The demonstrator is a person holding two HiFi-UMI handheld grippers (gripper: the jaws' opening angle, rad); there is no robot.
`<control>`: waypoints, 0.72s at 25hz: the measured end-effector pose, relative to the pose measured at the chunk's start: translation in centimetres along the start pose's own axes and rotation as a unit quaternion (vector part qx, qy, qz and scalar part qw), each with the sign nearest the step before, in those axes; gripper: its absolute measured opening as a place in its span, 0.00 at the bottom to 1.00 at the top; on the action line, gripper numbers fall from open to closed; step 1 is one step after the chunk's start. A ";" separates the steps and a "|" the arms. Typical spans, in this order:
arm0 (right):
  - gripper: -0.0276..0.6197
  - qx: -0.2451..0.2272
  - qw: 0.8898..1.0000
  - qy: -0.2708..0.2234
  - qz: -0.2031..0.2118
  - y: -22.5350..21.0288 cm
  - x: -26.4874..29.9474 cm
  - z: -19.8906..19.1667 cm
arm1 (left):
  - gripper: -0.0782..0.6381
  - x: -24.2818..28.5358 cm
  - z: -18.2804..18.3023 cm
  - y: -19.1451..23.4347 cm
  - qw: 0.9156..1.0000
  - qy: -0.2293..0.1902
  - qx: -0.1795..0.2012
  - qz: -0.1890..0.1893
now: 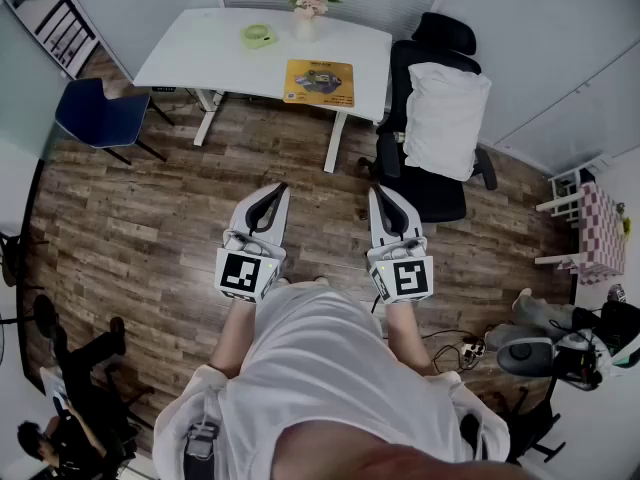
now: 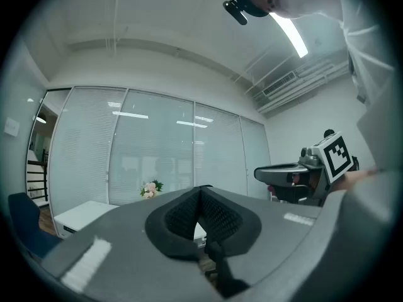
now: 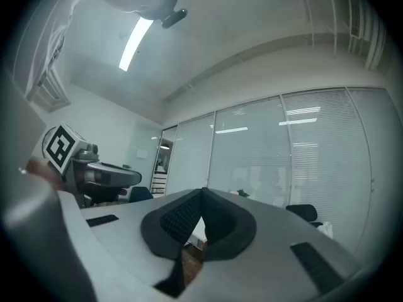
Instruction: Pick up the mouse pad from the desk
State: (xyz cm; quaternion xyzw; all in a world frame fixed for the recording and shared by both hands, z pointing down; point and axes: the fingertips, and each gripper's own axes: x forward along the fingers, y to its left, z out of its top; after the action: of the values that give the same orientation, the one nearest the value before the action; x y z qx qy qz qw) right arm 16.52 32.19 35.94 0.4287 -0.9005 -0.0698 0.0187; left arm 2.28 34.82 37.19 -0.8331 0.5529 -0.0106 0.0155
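A yellow mouse pad (image 1: 319, 82) with a dark print lies on the white desk (image 1: 200, 53), near its front right edge. I stand well back from the desk on the wooden floor. My left gripper (image 1: 277, 189) and right gripper (image 1: 378, 194) are held level side by side at waist height, both pointing at the desk. Both are shut with nothing between the jaws. In the left gripper view the left gripper (image 2: 203, 188) has its tips meeting, with the desk (image 2: 82, 214) low at the left. The right gripper (image 3: 203, 191) shows the same in its own view.
A green dish (image 1: 258, 35) and a vase of flowers (image 1: 311, 3) stand on the desk. A black office chair (image 1: 440, 118) with a white cushion is at the desk's right, a blue chair (image 1: 100, 113) at its left. A power strip and cables (image 1: 466, 348) lie on the floor.
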 end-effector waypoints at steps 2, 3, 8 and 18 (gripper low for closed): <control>0.04 -0.010 1.000 -0.005 0.000 -0.2 0.4 0.3 | 0.10 0.2 -0.1 0.6 1.000 0.002 0.005 0.007; 0.04 -0.013 1.000 -0.007 0.000 -0.3 0.6 0.4 | 0.11 0.3 -0.2 0.9 1.000 0.002 0.006 0.010; 0.04 -0.012 1.000 -0.016 0.010 -0.8 0.6 0.2 | 0.10 0.4 -0.5 1.7 1.000 0.002 -0.002 0.028; 0.05 0.015 0.999 0.002 0.039 -1.0 -0.7 -1.7 | 0.11 0.5 -1.9 -1.1 0.999 0.018 -0.015 0.024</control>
State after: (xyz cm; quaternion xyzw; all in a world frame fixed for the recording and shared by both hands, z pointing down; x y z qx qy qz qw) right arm 17.93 31.93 37.54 0.3934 -0.9176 -0.0549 0.0164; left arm 3.38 34.75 39.12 -0.8192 0.5732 -0.0168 -0.0060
